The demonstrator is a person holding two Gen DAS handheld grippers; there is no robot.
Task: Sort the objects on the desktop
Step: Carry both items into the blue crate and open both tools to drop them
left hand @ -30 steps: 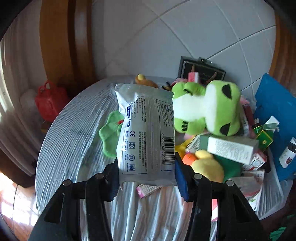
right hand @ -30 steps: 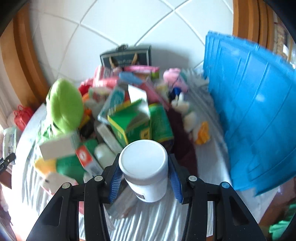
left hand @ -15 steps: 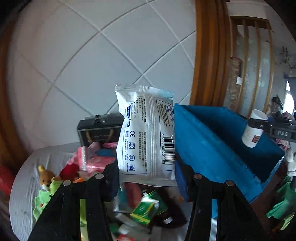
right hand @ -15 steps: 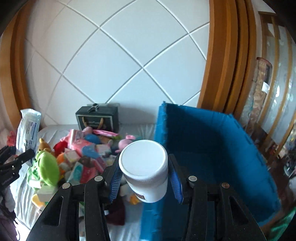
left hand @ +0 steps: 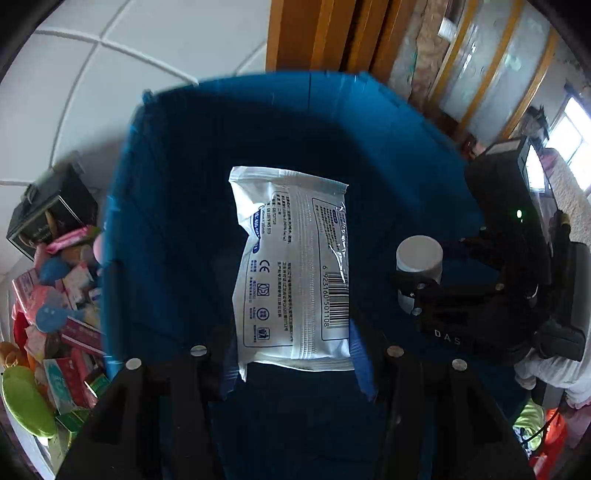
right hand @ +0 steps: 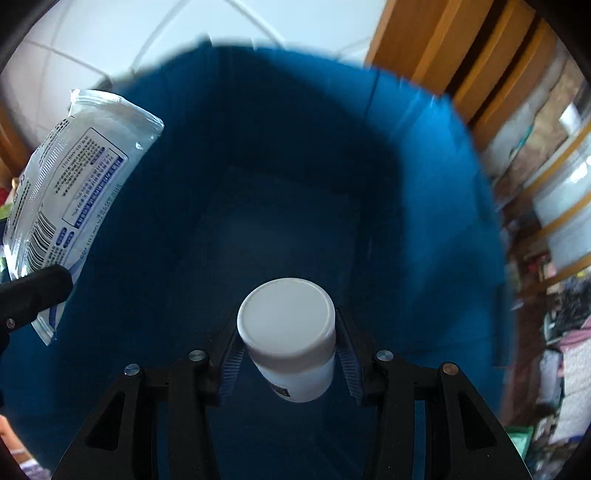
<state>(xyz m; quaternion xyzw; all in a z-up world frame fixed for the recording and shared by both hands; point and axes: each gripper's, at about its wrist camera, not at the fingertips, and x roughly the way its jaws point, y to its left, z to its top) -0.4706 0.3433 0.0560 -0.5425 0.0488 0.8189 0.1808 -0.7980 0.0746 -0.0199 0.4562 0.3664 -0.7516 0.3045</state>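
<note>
Home interior: white tiled floor (left hand: pixel 110 44), wooden door frame (left hand: pixel 314 33), plush toys (left hand: pixel 26 402) (cluttered).

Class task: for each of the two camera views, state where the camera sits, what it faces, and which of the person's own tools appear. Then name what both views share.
Left wrist: on the left tool, facing down into the blue bin; its fingers clamp a white packet; the right tool also shows.
Right wrist: on the right tool, facing into the bin; its fingers clamp a white jar.
Shared: bin, packet, jar.
</note>
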